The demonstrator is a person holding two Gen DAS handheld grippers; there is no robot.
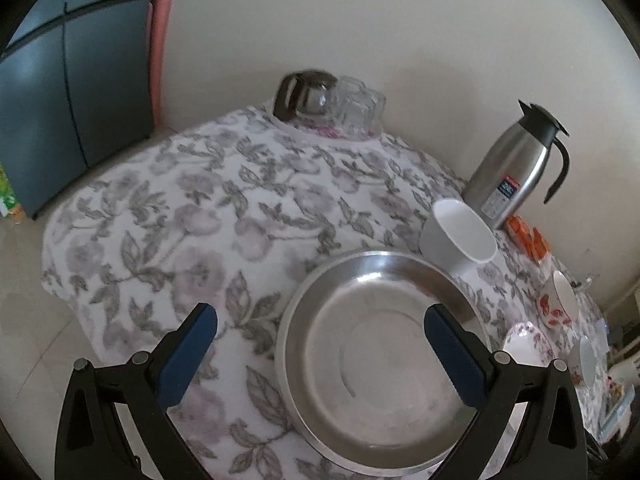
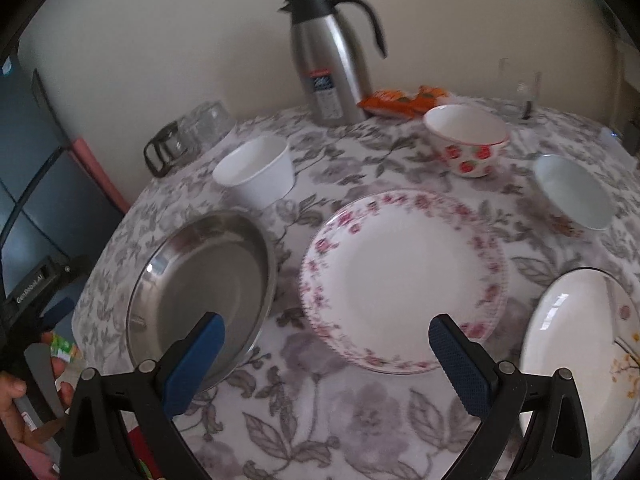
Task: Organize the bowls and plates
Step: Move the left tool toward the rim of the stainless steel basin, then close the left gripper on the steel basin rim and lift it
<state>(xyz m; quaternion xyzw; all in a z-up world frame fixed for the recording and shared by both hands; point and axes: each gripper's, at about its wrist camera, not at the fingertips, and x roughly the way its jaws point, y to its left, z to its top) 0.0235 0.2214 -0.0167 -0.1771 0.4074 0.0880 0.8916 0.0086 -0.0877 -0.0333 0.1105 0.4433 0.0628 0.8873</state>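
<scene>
Floral cloth in grey and mauve covers the surface (image 2: 344, 412), which stands against a pale wall. Your left tool (image 1: 320, 354) hangs over the steel plate (image 1: 384, 364) with its blue pads spread wide, one out over the cloth and one above the plate's right side, gripping nothing. Your right tool (image 2: 326, 360) is likewise spread and empty, its left pad over the steel plate's near rim and its right pad at the near edge of the pink-flowered plate (image 2: 404, 280). Those two plates lie just beside each other. A white plate with yellow blossoms (image 2: 576, 360) sits to the right at the edge. Behind the steel plate stands a plain white bowl (image 2: 256, 172); farther right are a strawberry-patterned bowl (image 2: 466, 140) and a small white bowl (image 2: 574, 192), each apart from the others. A steel thermos jug (image 2: 328, 56) stands at the back by the wall, with orange packets (image 2: 400, 102) just beside it.
</scene>
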